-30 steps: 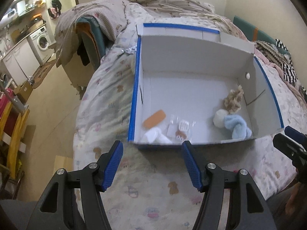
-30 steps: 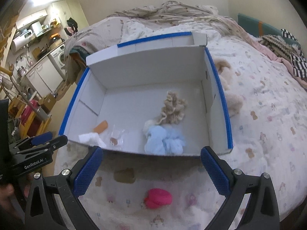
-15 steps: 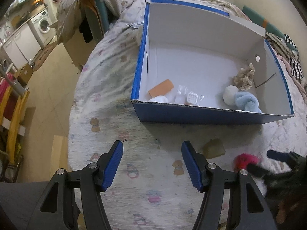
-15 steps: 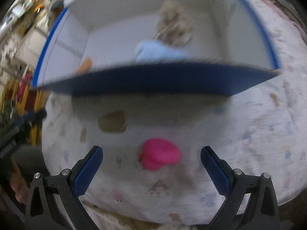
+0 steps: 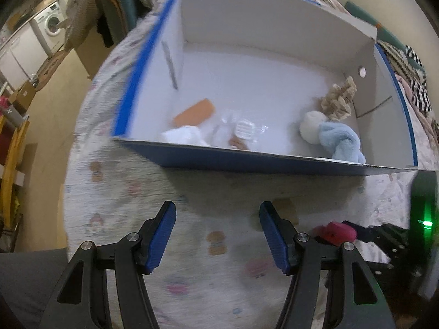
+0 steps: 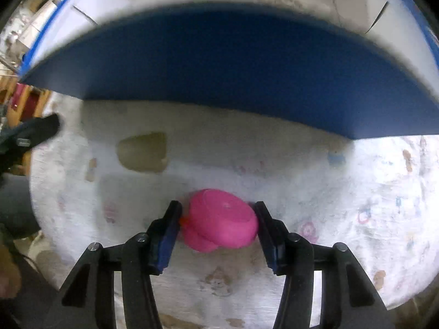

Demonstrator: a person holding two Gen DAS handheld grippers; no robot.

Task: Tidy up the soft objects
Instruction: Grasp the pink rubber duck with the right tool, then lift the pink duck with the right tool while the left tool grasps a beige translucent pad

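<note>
A pink soft toy (image 6: 219, 219) lies on the patterned bedsheet in front of the blue-edged white box (image 6: 219, 63). My right gripper (image 6: 216, 211) has closed on it, both pads touching its sides. The toy also shows in the left wrist view (image 5: 336, 230), low on the right. My left gripper (image 5: 216, 219) is open and empty above the sheet, in front of the box (image 5: 274, 161). Inside the box lie a light blue cloth (image 5: 340, 142), a white ball (image 5: 311, 127), a beige fluffy piece (image 5: 338, 101), an orange sponge (image 5: 194, 112) and a white cloth (image 5: 181, 137).
An olive-tan flat piece (image 6: 144, 152) lies on the sheet left of the pink toy, near the box's front wall. Clear plastic packets (image 5: 238, 130) lie in the box. The bed's edge drops to the floor on the left (image 5: 46, 115). A washing machine (image 5: 50, 26) stands far left.
My right gripper moved down and forward to the pink toy and its jaws closed around it. My left gripper drifted closer to the box and stayed open.
</note>
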